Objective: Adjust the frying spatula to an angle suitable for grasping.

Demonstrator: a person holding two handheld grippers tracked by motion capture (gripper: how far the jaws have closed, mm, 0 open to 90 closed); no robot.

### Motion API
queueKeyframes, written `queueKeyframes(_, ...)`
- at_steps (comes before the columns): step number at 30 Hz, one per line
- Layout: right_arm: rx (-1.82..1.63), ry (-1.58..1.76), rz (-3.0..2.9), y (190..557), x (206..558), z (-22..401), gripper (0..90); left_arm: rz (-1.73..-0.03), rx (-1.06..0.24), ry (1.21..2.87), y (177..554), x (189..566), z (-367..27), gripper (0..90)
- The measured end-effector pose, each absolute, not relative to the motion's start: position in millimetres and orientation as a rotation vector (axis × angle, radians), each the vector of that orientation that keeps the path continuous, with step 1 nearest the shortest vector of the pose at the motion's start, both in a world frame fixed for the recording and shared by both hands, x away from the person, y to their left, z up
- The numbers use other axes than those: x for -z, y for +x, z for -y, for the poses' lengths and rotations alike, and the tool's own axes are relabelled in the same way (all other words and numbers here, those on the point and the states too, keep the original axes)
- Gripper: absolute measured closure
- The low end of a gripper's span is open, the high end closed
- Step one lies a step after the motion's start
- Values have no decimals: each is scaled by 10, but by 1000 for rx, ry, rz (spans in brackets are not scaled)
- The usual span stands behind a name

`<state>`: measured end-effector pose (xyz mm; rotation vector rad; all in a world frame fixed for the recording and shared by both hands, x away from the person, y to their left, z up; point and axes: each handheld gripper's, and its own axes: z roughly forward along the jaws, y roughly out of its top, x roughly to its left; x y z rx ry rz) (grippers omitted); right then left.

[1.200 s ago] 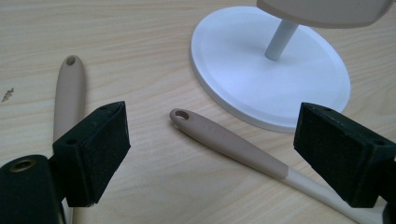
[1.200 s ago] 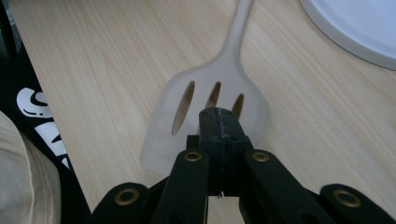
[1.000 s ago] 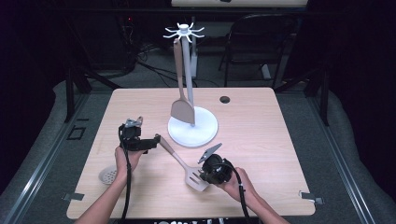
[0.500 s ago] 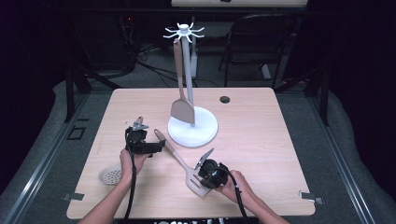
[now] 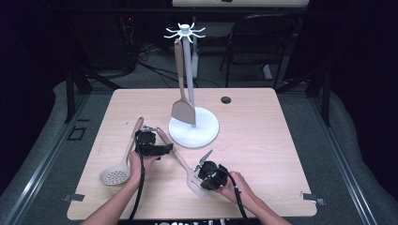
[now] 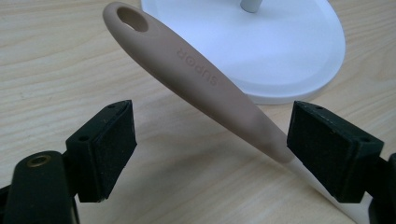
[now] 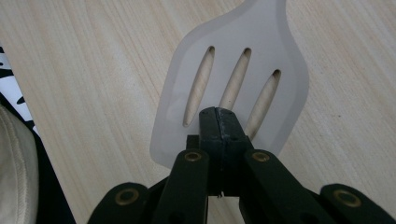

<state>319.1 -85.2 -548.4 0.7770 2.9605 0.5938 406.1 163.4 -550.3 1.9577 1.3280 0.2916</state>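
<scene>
Slotted spatula point(image 5: 180, 161) lies slanted on the wood table point(image 5: 263, 140) in the high view, handle up toward the white stand base point(image 5: 199, 136), flat end down near the front edge. Table is pale wood w/ a small dark hole point(image 5: 225, 100) near the back. Room around it is dark, grey floor, a black chair point(image 5: 263, 47) behind. White stand pole point(image 5: 187, 70) goes up from the base, and a tan turner point(image 5: 180, 89) hangs from its top. A spoon with holes point(image 5: 119, 164) lies at the left. Left gripper point(image 5: 157, 150) sits by the spatula handle, hand point(image 5: 143, 164) under it, forearm coming from the bottom. Right gripper point(image 5: 202, 164) is at the flat end, right hand point(image 5: 237, 185) behind it, wrist bent in toward the middle.

Left gripper view: tan spatula handle point(image 6: 196, 79) w/ a hanging hole slants up off the wood, between the two black pads point(image 6: 109, 140), touching neither pad for sure on the left; close to the right one. Jaws stand wide & have just been closing a bit. White base point(image 6: 289, 46) is right behind.

Right gripper view: jaws are pinched tight together, tips on the spatula's pale flat end point(image 7: 233, 79) w/ three slots. Can't tell if they grip its edge or just press on top. Wood table all around; a striped cloth point(image 7: 14, 121) at the left edge.
</scene>
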Motion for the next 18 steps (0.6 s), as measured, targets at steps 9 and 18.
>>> queueKeyframes(9, -591, 771, -2960, 3188, 5483, 850, 900, -1318, -277, 1982, 4101, 5571, -1479, 235)
queueKeyframes(18, -587, 754, -2964, 3181, 5479, 831, 900, -1314, -227, 1955, 4118, 5628, -1467, 384)
